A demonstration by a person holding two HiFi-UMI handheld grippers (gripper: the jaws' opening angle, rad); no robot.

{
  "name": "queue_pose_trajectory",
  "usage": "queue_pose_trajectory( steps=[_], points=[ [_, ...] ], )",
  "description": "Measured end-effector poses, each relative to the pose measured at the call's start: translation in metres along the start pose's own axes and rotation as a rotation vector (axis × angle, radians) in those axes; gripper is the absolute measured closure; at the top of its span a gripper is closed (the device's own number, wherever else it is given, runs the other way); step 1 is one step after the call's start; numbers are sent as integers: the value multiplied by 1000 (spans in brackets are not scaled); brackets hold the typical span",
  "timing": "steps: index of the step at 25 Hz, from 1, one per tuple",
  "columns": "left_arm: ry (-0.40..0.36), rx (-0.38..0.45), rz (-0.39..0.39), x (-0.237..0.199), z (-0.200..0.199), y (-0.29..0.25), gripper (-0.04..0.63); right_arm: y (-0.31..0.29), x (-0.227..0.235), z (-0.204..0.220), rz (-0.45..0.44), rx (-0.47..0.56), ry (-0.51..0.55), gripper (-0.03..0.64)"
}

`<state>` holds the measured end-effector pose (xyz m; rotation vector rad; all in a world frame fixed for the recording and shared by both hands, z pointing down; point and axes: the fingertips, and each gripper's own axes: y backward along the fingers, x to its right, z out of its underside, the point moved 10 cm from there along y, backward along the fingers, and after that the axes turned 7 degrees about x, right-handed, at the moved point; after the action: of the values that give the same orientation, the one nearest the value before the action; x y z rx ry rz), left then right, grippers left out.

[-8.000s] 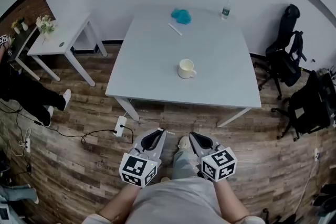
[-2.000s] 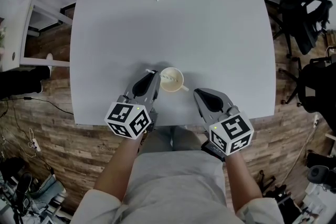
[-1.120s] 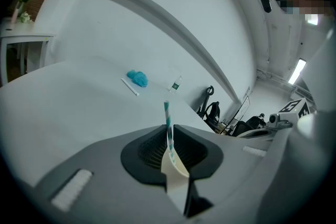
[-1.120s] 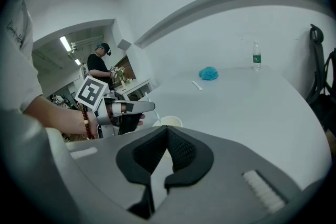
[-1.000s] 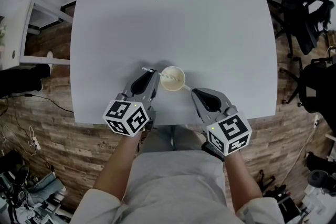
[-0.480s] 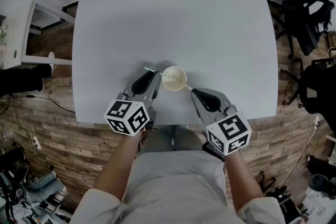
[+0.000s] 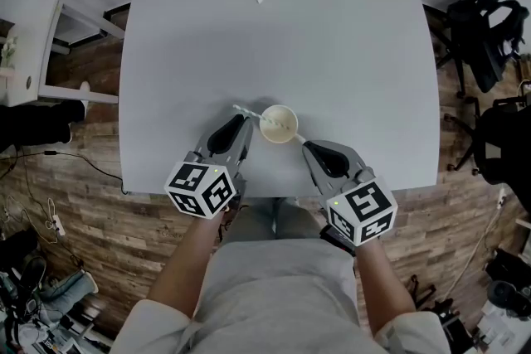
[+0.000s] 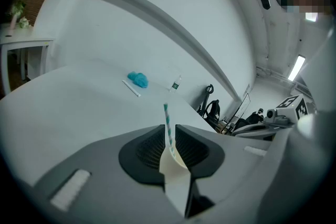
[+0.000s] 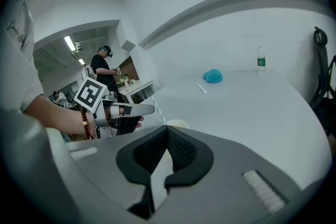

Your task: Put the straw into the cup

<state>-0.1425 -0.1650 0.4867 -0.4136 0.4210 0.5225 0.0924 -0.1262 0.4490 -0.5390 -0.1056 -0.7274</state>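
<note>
Straw (image 8: 166, 115) betw. L gripper (image 8: 168, 136) fingers (image 8: 149, 147), end in cup (image 7: 288, 115)

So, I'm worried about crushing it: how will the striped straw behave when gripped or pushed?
Probably light and fairly stiff: the straw stands straight out of the left claw, shut on it, without sagging. It looks like striped paper, so a hard squeeze would likely flatten it. Thin and round, it may roll if dropped on the table.
</note>
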Motion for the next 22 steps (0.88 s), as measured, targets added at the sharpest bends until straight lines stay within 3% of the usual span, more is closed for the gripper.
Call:
queue_pose_trajectory(
  steps=[5, 15, 22],
  points=[
    [-61, -3, -3, 11, -5, 11, 574, 4, -3, -3, -1, 16, 3, 611],
    [-194, -23, 53, 48, -17, 36, 577, 18, -9, -16, 11, 61, 18, 611],
    [-220, -16, 55, 66, -25, 53, 577, 33, -15, -22, 13, 92, 26, 611]
  ],
)
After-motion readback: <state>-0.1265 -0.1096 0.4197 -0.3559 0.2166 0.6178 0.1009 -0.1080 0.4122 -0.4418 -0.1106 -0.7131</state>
